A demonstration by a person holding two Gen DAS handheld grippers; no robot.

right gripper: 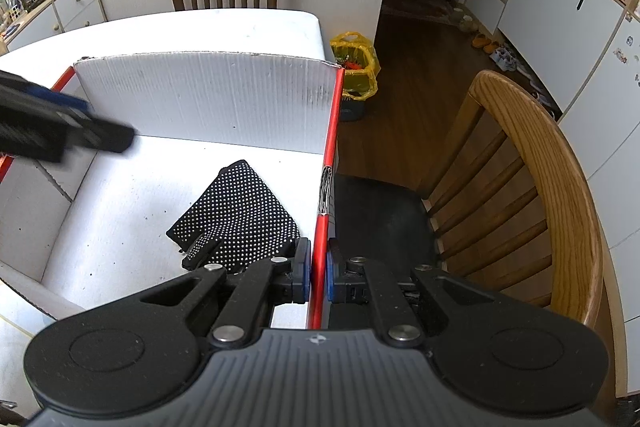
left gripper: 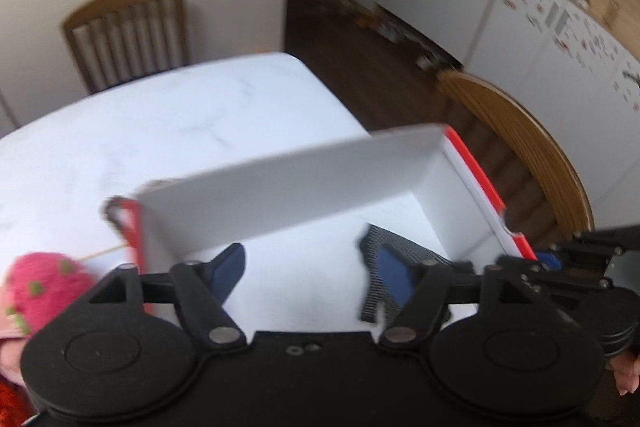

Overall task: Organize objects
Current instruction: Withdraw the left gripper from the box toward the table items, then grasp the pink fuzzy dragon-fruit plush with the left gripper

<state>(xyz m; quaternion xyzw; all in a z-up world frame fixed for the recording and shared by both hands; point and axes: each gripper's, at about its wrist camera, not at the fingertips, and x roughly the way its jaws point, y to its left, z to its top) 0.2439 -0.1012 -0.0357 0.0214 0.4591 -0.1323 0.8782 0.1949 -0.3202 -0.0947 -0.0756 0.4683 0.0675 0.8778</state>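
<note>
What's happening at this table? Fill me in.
A person with a gripper in each hand is sorting things into a white cardboard box on the table. The right gripper is shut on the box's red-edged right wall, holding it. The left gripper is open and empty above the box floor. A black dotted glove already lies inside, near the right wall. A pink knitted item sits outside the box to the left, not yet put in.
</note>
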